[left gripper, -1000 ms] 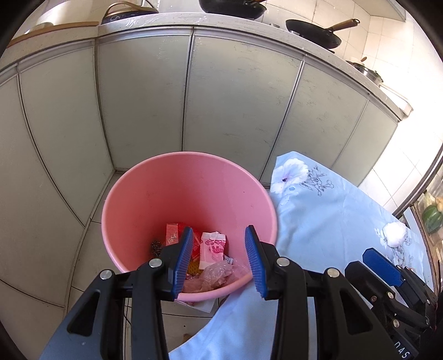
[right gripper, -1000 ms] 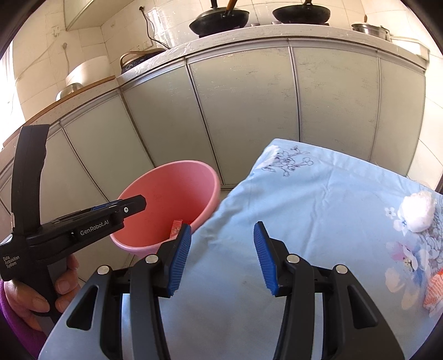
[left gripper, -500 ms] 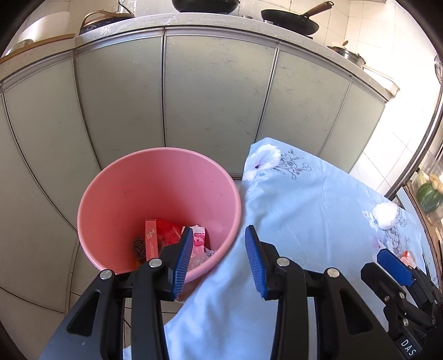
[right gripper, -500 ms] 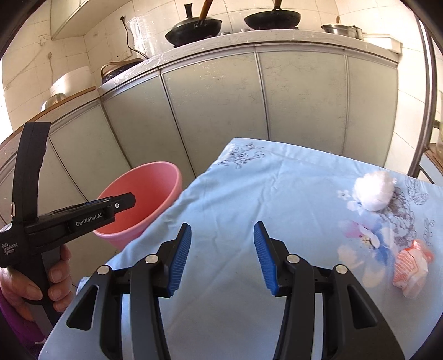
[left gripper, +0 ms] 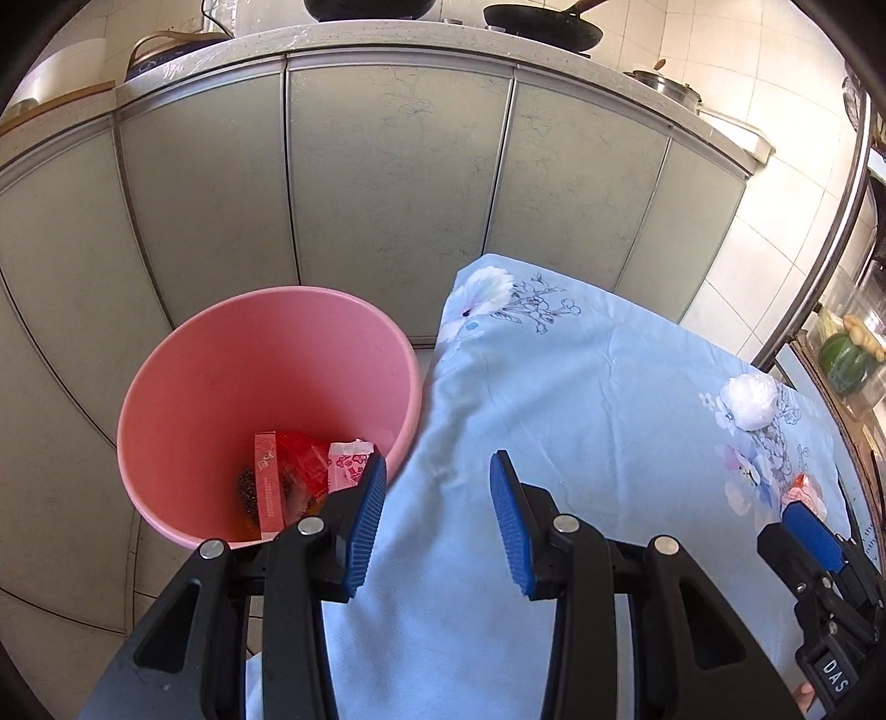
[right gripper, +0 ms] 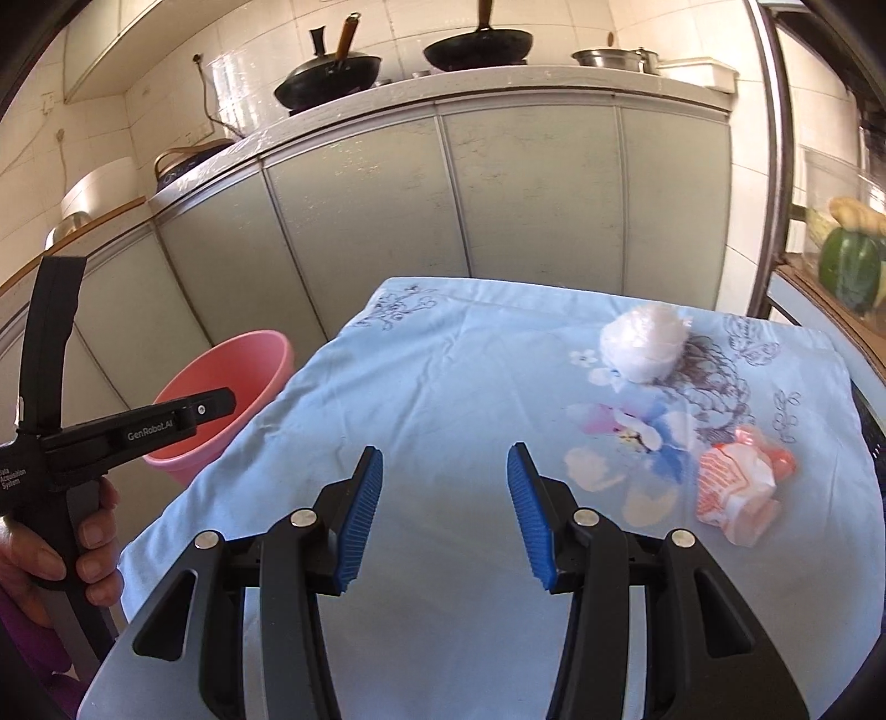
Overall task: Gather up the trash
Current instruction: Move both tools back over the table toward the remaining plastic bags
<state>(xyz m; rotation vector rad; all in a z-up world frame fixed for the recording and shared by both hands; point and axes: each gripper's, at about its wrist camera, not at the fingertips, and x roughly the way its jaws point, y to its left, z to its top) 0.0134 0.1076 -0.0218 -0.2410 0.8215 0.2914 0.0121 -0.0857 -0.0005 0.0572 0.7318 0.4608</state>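
Kitchen: grey-green cabinet doors (right gripper: 498, 199) under a worktop carrying two pans (right gripper: 476, 41) and a steel pot (right gripper: 609, 55). Nearer the cameras, a counter with a light blue floral cloth (right gripper: 443, 387).

Left gripper (left gripper: 437, 520): jaws apart, wide gap, nothing between the blue pads (left gripper: 512, 531). It hangs over the left edge of the cloth; its left pad overlaps the bin rim in the left view. Touching nothing, as far as can be seen.

Right gripper (right gripper: 446, 518): jaws apart, similar gap, holding nothing. It hangs over bare cloth near the front edge.

Trash on the cloth:
- white crumpled wad (right gripper: 645, 343), far right part of the cloth.
- orange-and-white wrapper (right gripper: 739, 482), nearer, right of the right gripper, well apart from its pads. In the left view one tip of the right gripper partly covers it.

Pink bin (left gripper: 266, 410) stands on the floor just beside the left edge of the counter. Inside: a red box (left gripper: 268, 476), red plastic and a white-and-pink packet (left gripper: 346, 462).

Nothing lies between the right gripper and either piece of trash. Green vegetable (right gripper: 850, 266) on a shelf at far right.
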